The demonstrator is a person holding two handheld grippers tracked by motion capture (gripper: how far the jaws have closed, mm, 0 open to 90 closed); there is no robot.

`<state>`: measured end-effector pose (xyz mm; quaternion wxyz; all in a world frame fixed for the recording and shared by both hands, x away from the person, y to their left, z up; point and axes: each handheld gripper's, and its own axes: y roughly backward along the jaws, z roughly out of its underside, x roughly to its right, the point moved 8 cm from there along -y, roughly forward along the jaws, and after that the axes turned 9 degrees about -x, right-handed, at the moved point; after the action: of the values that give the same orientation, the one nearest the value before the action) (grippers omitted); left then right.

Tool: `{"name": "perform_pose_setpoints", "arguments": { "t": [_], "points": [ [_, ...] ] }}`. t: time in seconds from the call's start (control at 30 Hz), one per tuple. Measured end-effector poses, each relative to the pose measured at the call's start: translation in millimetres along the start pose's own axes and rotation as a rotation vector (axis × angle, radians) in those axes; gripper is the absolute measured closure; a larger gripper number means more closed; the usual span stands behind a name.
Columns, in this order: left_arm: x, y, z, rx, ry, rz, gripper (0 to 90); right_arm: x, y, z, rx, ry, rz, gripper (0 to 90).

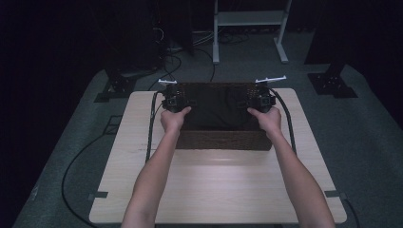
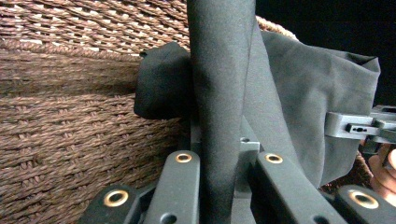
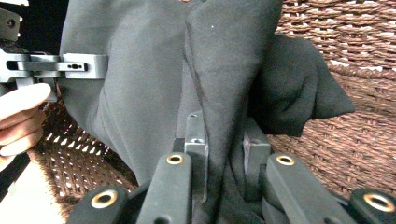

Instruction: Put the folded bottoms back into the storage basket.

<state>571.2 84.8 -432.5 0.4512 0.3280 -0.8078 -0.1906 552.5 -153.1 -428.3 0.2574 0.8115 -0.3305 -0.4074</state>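
A brown wicker basket (image 1: 223, 140) stands at the far middle of the wooden table (image 1: 214, 190). A dark grey cloth (image 1: 214, 107) lies in it, stretched between my two grippers. My left gripper (image 1: 175, 102) is at the basket's left end, and its own view has the jaws (image 2: 222, 137) shut on a fold of the cloth (image 2: 224, 70) next to the woven wall (image 2: 70, 116). At the right end my right gripper (image 1: 259, 100) is shut on the cloth (image 3: 224, 60) as well, its jaws (image 3: 225, 135) pinching a fold beside the basket wall (image 3: 355, 140).
The near half of the table is bare wood. Cables (image 1: 151, 123) trail from both grippers over the table's edges to the floor. A white frame (image 1: 249, 19) and black stand bases (image 1: 332, 83) sit on the carpet behind the table.
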Motion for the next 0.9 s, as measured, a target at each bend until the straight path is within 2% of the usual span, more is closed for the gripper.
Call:
{"name": "perform_pose_setpoints", "arguments": {
  "t": [0.43,0.47,0.53,0.57,0.6,0.63,0.73,0.8,0.9],
  "points": [
    [-1.4,0.8,-0.9,0.012,0.006,-0.007,82.1,1.1,-2.4,-0.7,-0.002,-0.005,0.003,77.1],
    [-1.7,1.6,-1.0,0.015,0.013,-0.008,81.2,1.6,-2.8,-0.7,-0.004,-0.008,0.005,77.0],
    [-4.7,3.6,-2.4,0.036,0.028,-0.033,72.9,4.3,-4.6,0.2,-0.02,-0.015,0.013,73.1],
    [-5.7,4.3,-2.7,0.041,0.037,-0.032,69.3,7.2,-6.3,1.6,-0.042,-0.032,0.029,66.8],
    [-6.9,4.8,-2.6,0.043,0.039,-0.038,67.7,9.6,-7.3,3.1,-0.064,-0.044,0.038,65.3],
    [-7.1,5.4,-2.7,0.047,0.04,-0.038,65.6,14.3,-5.3,4.0,-0.071,-0.049,0.069,64.7],
    [-6.3,7.8,-3.5,0.06,0.038,-0.043,64.9,16.1,-2.6,3.8,-0.063,-0.061,0.069,63.8],
    [-5.4,8.9,-3.8,0.063,0.039,-0.035,64.7,17.0,0.9,2.8,-0.052,-0.063,0.078,63.8],
    [-3.8,11.1,-4.1,0.07,0.039,-0.025,64.2,16.2,4.6,1.5,-0.036,-0.06,0.068,63.2]
  ]
}}
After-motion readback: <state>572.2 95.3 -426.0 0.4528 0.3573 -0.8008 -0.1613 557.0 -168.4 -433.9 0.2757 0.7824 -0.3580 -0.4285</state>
